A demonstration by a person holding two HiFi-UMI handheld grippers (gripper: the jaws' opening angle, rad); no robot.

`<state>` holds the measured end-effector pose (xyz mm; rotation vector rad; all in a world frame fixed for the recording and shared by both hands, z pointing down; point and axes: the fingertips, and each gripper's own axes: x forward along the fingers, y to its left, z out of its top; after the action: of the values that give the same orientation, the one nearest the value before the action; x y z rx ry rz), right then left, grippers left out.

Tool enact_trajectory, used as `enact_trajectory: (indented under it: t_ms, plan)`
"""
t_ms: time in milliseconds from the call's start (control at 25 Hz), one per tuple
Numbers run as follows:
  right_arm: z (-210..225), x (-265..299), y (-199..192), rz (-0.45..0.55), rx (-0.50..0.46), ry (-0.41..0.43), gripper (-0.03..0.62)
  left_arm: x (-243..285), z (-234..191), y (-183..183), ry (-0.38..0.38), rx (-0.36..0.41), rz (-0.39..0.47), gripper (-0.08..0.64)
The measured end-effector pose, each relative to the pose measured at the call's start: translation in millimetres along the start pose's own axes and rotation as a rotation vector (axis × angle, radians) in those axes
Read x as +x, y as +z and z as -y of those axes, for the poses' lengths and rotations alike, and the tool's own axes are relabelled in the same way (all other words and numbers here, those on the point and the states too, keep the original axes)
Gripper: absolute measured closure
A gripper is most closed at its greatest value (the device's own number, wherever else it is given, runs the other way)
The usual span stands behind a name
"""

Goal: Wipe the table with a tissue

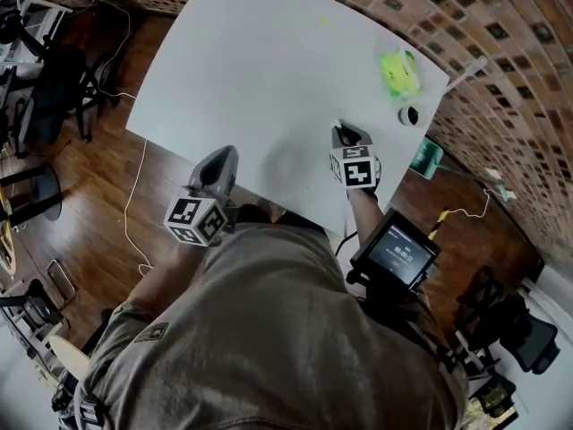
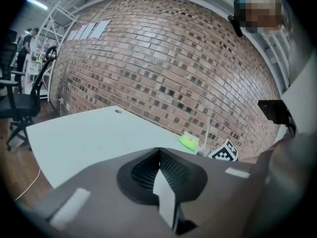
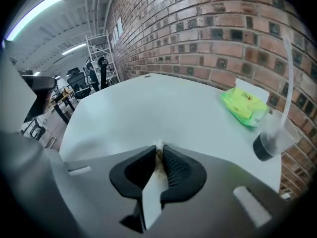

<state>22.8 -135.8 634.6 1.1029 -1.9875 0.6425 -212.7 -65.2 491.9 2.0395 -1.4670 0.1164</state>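
fig. wiping of a white table [image 1: 251, 70], head and gripper views. the right gripper [image 3: 159, 155] is shown clamped on a small, stained scrap of tissue [image 3: 160, 145], of which only a sliver is seen above the jaw tips. in the head view its tips are set on the table, close to the near edge. the left gripper [image 2: 158, 153] is closed with nothing between its jaws and is held at that same edge.

risks: so little tissue is exposed that bare jaw tips may be dragged over the surface, or the scrap pulled out by friction. a stroke carried toward the far right corner may upset the clear cup [image 3: 271, 135], which stands near the table's edge.

containers: the cup is seen with a straw [image 3: 290, 78] and a dark patch at its base, judged to be a little liquid. a green tissue pack [image 3: 245, 107], just beside it, is shown with a white sheet raised from its top.
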Motion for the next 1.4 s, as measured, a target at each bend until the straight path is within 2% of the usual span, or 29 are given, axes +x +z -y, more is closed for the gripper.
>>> enact_trajectory:
  t_ms: [240,440,640,960,1160,1400]
  plan:
    - [-58,-4,-12,-0.021,-0.043,0.131,0.540,17,12,2,-0.057,0.023,-0.017,0.558]
    - [-72,-36,-9,0.092,0.004,0.167,0.540,28,35,2,-0.127,0.058,-0.024,0.558]
    - [-68,-93,4,0.259,0.068,0.110,0.540,37,63,2,-0.206,0.086,-0.025,0.558]
    - [-41,-199,31,0.559,0.206,-0.050,0.540,39,121,12,-0.348,0.166,0.029,0.558]
    - [-35,-242,41,0.661,0.232,-0.117,0.540,28,146,26,-0.413,0.195,0.074,0.558]
    - [-47,-264,57,0.732,0.241,-0.119,0.540,17,155,37,-0.451,0.202,0.088,0.558]
